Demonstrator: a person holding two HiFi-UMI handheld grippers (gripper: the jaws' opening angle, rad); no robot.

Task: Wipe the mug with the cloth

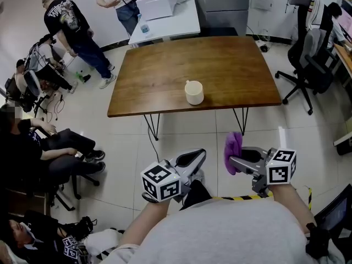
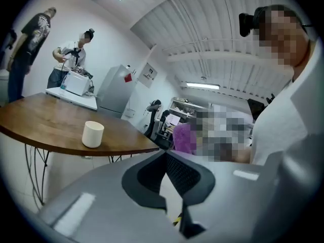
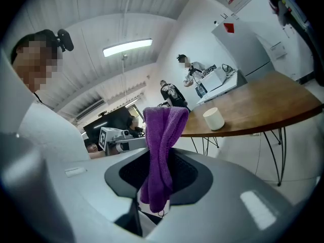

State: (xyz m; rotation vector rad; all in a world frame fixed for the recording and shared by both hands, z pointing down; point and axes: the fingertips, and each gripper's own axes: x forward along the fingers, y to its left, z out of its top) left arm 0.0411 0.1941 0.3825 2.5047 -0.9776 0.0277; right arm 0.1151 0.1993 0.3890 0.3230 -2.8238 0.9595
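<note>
Nearest the camera, both tools were held out in front of the person's grey-shirted chest, above the tiled floor (image 1: 181, 133) and short of the table. The left hand-held gripper (image 1: 201, 154) was clenched, its two dark pads meeting at their tips with nothing between them. The right hand-held gripper (image 3: 160, 158) was grasping a purple cloth (image 3: 163, 130); the fabric was pinched between the jaws, a folded bunch standing up above them and a shorter end hanging below. From the head view the two tools sat side by side, angled towards each other, with the cloth just right of the left one's tip.

Further out stood the brown wooden tabletop (image 1: 231, 65) on thin black legs. The cream mug (image 1: 193, 92) stood upright on it, near the front edge and roughly central, well apart from both tools.

Beyond it were a white table (image 1: 170, 23) and two standing people; other people sat at the left, and a black office chair (image 1: 308, 59) stood at the right.
</note>
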